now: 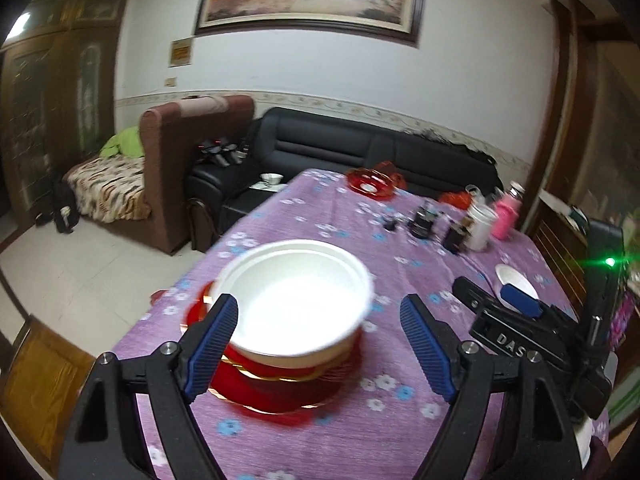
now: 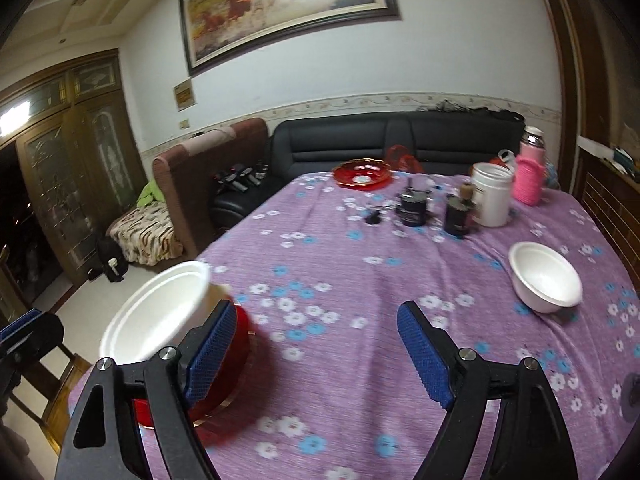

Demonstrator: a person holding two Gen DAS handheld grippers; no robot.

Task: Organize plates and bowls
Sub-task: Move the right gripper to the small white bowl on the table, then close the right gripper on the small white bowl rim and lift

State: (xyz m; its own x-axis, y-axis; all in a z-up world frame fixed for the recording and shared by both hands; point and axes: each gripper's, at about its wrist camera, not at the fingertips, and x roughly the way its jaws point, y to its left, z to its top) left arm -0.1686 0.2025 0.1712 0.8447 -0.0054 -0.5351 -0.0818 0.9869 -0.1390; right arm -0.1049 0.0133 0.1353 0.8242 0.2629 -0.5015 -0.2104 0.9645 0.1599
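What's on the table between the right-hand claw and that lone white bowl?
Nothing: in the right wrist view, only flowered purple tablecloth lies between the right gripper, jaws open, and the white bowl.

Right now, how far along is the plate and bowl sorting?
Done: a white bowl sits on the stack of red plates near the table edge. In hand: nothing; the left gripper and right gripper are both open and empty. Left: a second white bowl stands alone to the right, and a red plate is still at the far end of the table.
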